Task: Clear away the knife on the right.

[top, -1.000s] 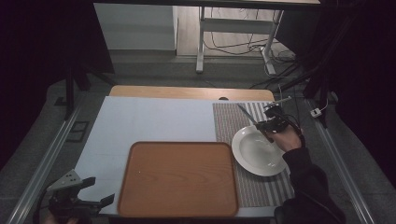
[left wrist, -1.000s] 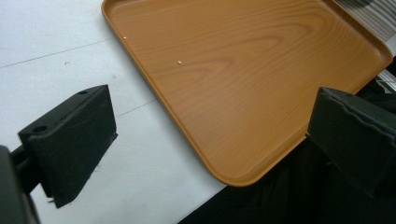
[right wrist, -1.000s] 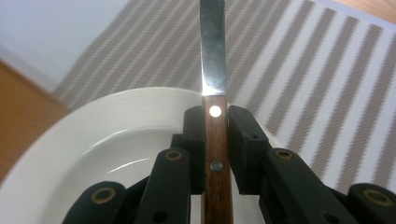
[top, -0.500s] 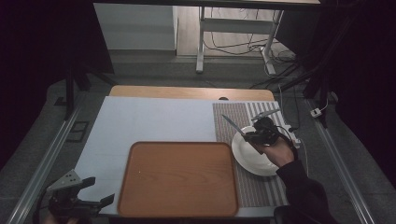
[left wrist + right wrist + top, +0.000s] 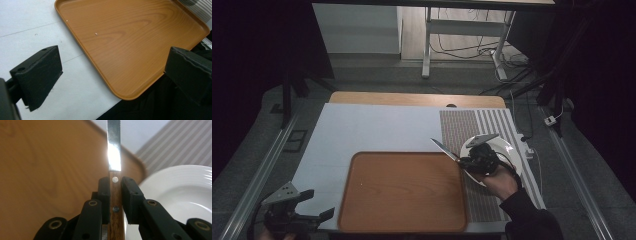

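Pinching a wooden-handled knife (image 5: 115, 195) by its riveted grip, my right tongs (image 5: 473, 161) are holding the steel blade over the rim of the rounded wood-grain tray (image 5: 404, 192), above a ribbed white plate (image 5: 507, 150); my left tongs (image 5: 319, 216) are hanging spread beside the counter (image 5: 377, 130).
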